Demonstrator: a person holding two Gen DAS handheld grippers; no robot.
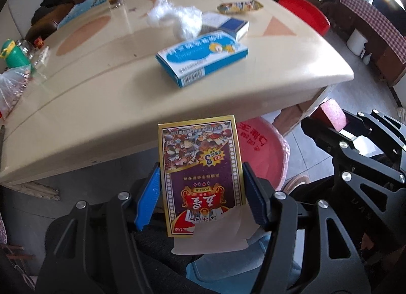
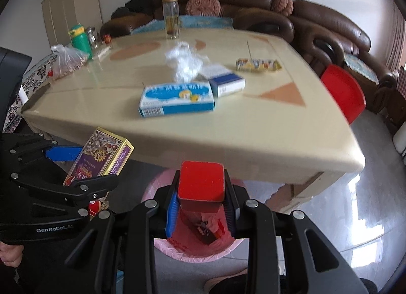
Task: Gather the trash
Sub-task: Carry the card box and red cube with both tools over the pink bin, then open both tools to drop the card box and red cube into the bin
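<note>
Left gripper (image 1: 201, 190) clamps a card box (image 1: 200, 174); right gripper (image 2: 200, 207) clamps a red box (image 2: 201, 182) — both off the table edge (image 2: 253, 146), above the pink-lined bin (image 2: 192, 250). On the table: blue box (image 1: 203, 59), crumpled plastic (image 1: 177, 18), snack wrapper (image 2: 257, 64). Bin contents show only in the right view — unclear.

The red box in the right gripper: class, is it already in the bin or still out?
Out. The red box sits clamped between the right gripper fingers, above the pink-lined bin.
</note>
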